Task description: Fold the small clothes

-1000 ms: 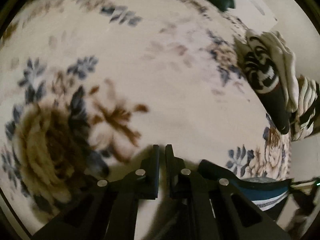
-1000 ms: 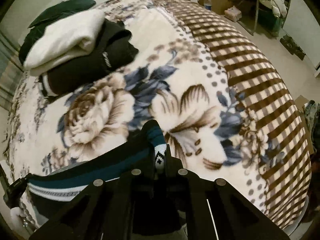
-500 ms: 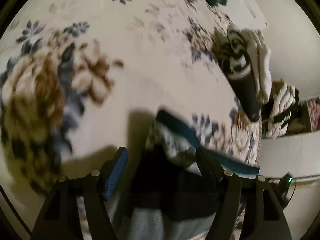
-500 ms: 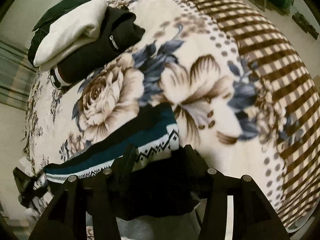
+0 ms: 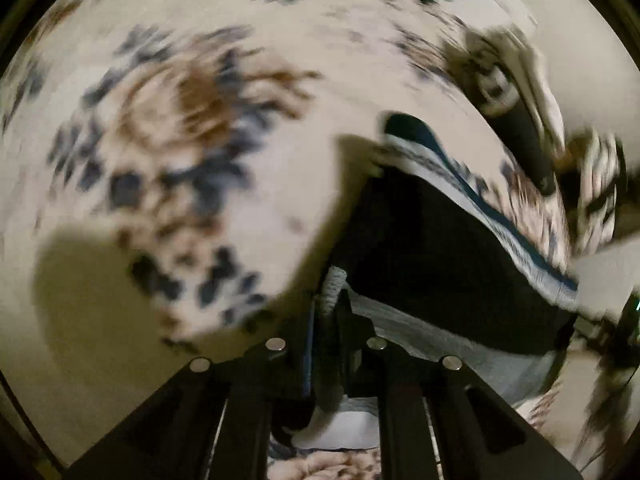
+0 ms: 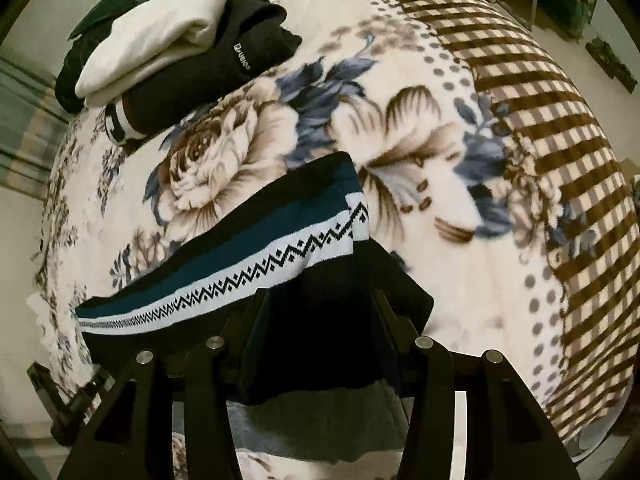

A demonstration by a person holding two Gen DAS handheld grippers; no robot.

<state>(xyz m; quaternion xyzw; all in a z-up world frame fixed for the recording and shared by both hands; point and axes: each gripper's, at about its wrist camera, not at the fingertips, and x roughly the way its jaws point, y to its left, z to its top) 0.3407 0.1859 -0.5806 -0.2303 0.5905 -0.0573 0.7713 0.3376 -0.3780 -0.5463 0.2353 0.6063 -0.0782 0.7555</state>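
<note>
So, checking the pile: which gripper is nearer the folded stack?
Hard to tell. Left gripper sees the stack upper right; right gripper sees it upper left.

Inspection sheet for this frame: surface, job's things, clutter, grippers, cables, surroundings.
Surface: floral blanket with a brown checked border.
Job's things: black garment with teal and white zigzag band, partly folded, lying on the blanket.
Clutter: stack of folded clothes, white piece on top of black, set apart at the far side.
Grippers: left gripper shut on a grey fabric edge of the garment; right gripper open, over the garment's black part.
Cables: nothing seen.
Surroundings: floor with boxes, dim and unclear.
</note>
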